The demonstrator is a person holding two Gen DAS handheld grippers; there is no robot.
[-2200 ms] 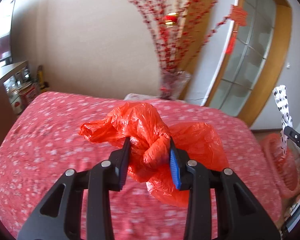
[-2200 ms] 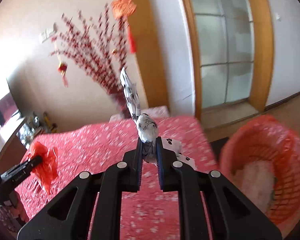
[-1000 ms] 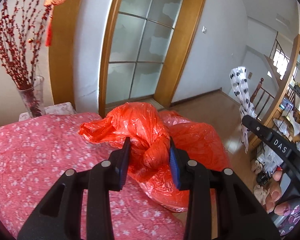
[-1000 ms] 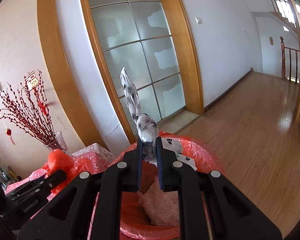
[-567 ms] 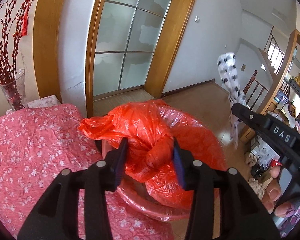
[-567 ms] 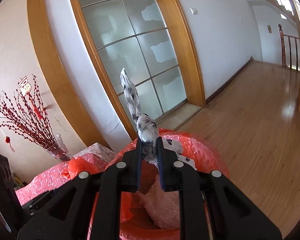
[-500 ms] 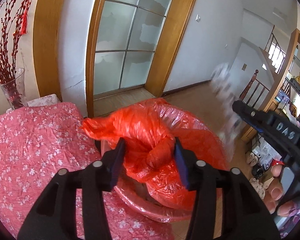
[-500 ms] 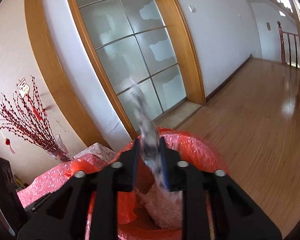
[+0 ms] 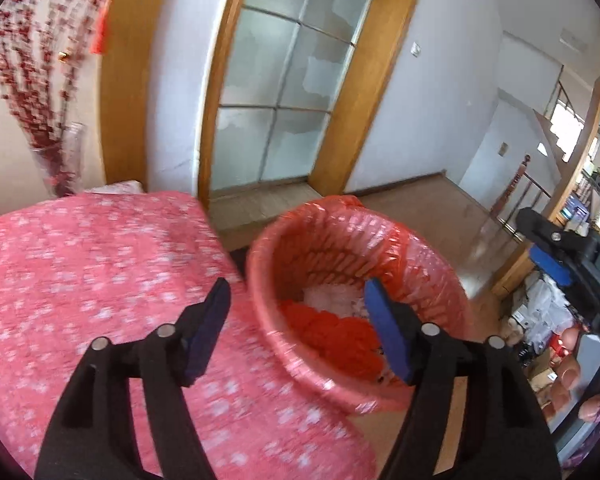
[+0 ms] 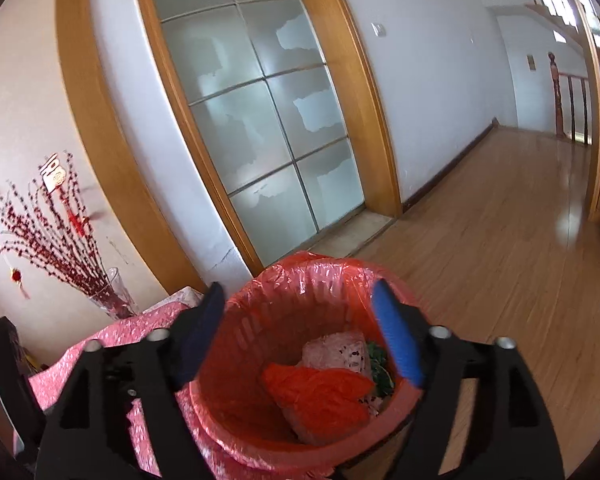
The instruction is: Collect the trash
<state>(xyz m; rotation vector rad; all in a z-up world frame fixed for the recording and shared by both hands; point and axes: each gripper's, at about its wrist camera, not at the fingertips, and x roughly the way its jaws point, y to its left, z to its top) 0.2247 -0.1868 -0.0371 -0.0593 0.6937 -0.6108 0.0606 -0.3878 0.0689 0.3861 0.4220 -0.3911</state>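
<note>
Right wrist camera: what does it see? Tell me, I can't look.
The right gripper hangs over a round red basket lined with red plastic, jaws opening with nothing between them. Inside lie a crumpled red plastic bag and pale spotted wrapping. Behind are a frosted glass door and wooden floor.

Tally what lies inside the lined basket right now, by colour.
Crumpled orange-red plastic bag: 1
Pale pinkish-white crumpled plastic wrapper: 1
Dark green leafy scrap: 1
Total: 3, all inside the red-lined woven waste basket.
</note>
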